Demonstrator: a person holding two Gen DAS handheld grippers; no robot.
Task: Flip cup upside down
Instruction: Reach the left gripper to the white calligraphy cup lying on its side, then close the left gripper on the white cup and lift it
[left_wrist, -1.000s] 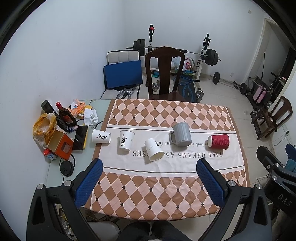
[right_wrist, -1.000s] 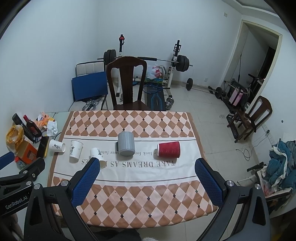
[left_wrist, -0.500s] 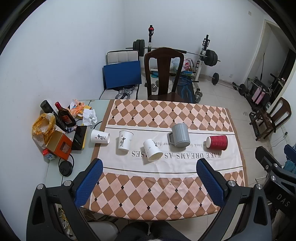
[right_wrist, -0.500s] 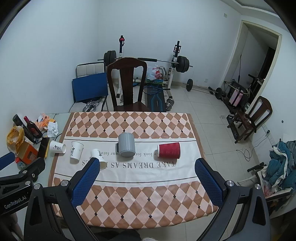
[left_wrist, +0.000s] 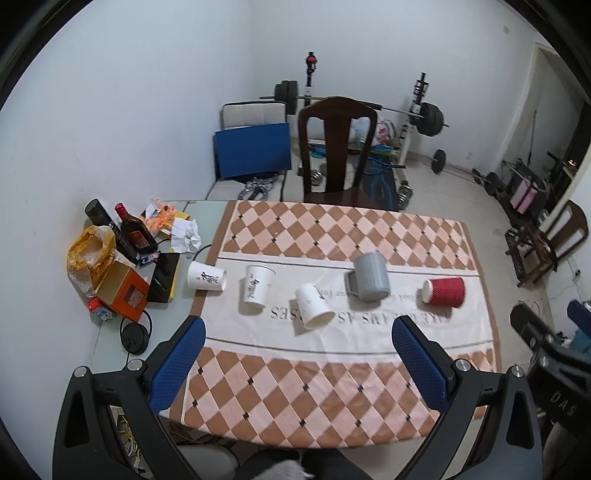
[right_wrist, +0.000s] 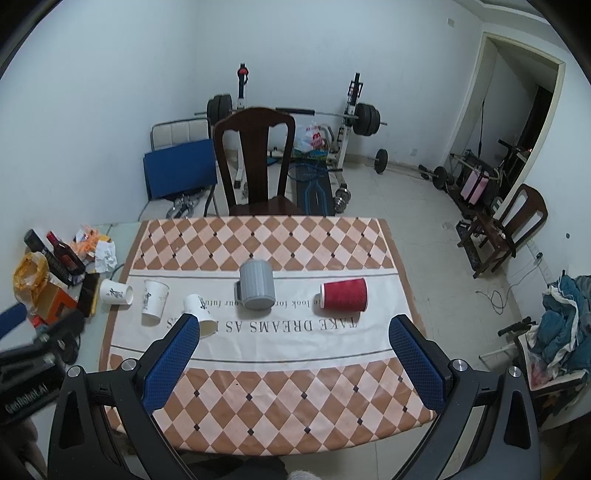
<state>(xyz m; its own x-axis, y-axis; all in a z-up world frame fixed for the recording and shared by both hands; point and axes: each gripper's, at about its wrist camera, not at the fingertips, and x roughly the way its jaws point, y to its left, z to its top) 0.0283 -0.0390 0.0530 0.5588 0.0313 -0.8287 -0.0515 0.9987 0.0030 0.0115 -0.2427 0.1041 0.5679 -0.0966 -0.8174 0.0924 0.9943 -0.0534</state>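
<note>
Left wrist view shows little changed: left tongs (left_wrist: 297, 350) and right tongs (right_wrist: 295, 347) still hover wide open, empty (drifting slightly), so no cup is flipped; the red cup (right_wrist: 344, 293) lies sideways near the worktop's right edge.

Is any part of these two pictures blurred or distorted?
Left wrist view: fisheye bends the walls, corners are black, the red cup looks slightly smeared. Right wrist view: same bending, the cups are sharp, and the left gripper at the left edge is motion-blurred.
</note>
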